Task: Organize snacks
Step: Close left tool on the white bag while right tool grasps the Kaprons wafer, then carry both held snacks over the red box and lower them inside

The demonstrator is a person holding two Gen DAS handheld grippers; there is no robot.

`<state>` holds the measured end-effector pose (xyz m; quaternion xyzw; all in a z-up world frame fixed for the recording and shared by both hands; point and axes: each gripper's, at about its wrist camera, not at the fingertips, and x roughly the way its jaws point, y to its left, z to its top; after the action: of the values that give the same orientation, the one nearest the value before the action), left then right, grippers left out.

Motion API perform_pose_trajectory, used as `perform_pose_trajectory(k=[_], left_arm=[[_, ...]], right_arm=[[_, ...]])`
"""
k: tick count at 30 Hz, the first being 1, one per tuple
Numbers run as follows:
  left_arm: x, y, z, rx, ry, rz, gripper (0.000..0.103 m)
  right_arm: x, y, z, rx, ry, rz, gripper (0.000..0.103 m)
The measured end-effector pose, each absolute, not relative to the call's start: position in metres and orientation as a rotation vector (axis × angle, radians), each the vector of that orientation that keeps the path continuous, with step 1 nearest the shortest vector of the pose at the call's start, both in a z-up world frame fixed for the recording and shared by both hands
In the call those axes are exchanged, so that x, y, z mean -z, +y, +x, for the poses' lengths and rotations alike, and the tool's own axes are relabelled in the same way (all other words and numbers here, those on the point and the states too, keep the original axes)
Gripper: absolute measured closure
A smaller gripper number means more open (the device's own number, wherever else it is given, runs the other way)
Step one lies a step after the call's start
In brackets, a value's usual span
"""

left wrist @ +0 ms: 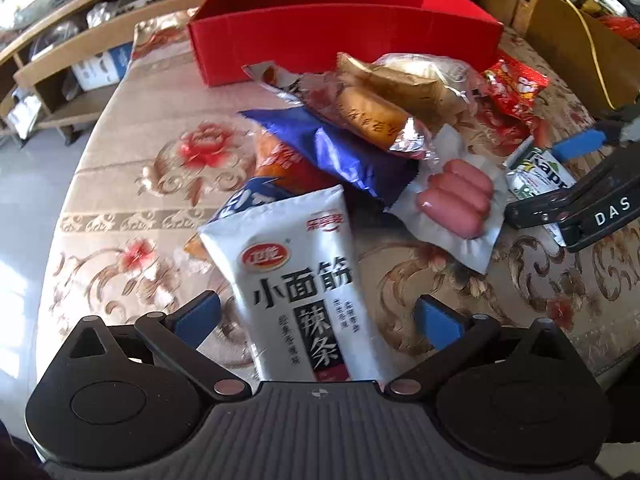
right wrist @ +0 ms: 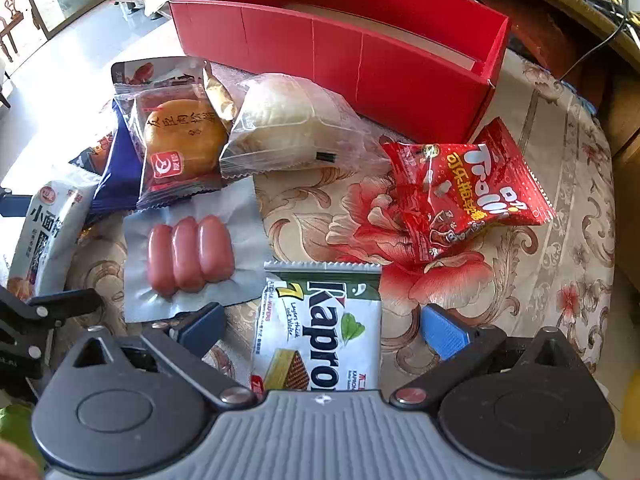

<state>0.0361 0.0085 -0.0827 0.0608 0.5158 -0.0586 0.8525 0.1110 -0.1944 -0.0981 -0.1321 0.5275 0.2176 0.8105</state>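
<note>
As box point(right wrist: 340, 40) waits at table's far edge, snacks heaped before it: left gripper point(left wrist: 316, 320) spread astride gluten pack point(left wrist: 296, 280), right gripper point(right wrist: 320, 332) spread astride wafer point(right wrist: 320, 328), neither gripped.

Snacks are sitting in a loose pile in front of the red box point(right wrist: 360, 60), which is standing open-topped at the back. White spicy-strip pouch point(left wrist: 296, 292) is lying flat nearest, overlapping a blue packet point(left wrist: 340, 152). Vacuum-sealed sausage pack point(right wrist: 188, 256) is lying flat just beside the Kapro wafer pack point(right wrist: 320, 328). Round cake point(right wrist: 180, 148) and pale bun point(right wrist: 288, 124) are resting side by side, red Trolli bag point(right wrist: 468, 196) off alone.
</note>
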Motion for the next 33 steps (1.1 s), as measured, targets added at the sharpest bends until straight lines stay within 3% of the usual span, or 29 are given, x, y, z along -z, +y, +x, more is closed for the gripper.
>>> perform_pose_trajectory(k=[2, 4, 5, 7, 12, 23, 33], left_arm=[[0.078, 0.012, 0.036, 0.093, 1.084, 0.117, 0.01], [0.073, 0.016, 0.037, 0.081, 1.094, 0.092, 0.028], [0.07, 0.017, 0.038, 0.074, 1.1, 0.089, 0.033], [0.068, 0.016, 0.04, 0.068, 1.113, 0.089, 0.042], [0.059, 0.008, 0.041, 0.08, 1.11, 0.107, 0.049], [0.017, 0.002, 0.041, 0.178, 0.986, 0.071, 0.051], [-0.033, 0.018, 0.1, 0.198, 0.798, -0.021, 0.051]], right_arm=[[0.096, -0.196, 0.11, -0.447, 1.122, -0.27, 0.01], [0.088, -0.197, 0.103, -0.443, 1.104, -0.27, 0.042], [0.083, -0.2, 0.101, -0.445, 1.103, -0.245, 0.045], [0.08, -0.21, 0.102, -0.434, 1.115, -0.209, 0.045], [0.062, -0.22, 0.088, -0.396, 1.06, -0.184, 0.045], [0.019, -0.213, 0.076, -0.349, 0.946, -0.042, 0.045], [-0.018, -0.201, 0.108, -0.292, 0.864, 0.076, 0.045]])
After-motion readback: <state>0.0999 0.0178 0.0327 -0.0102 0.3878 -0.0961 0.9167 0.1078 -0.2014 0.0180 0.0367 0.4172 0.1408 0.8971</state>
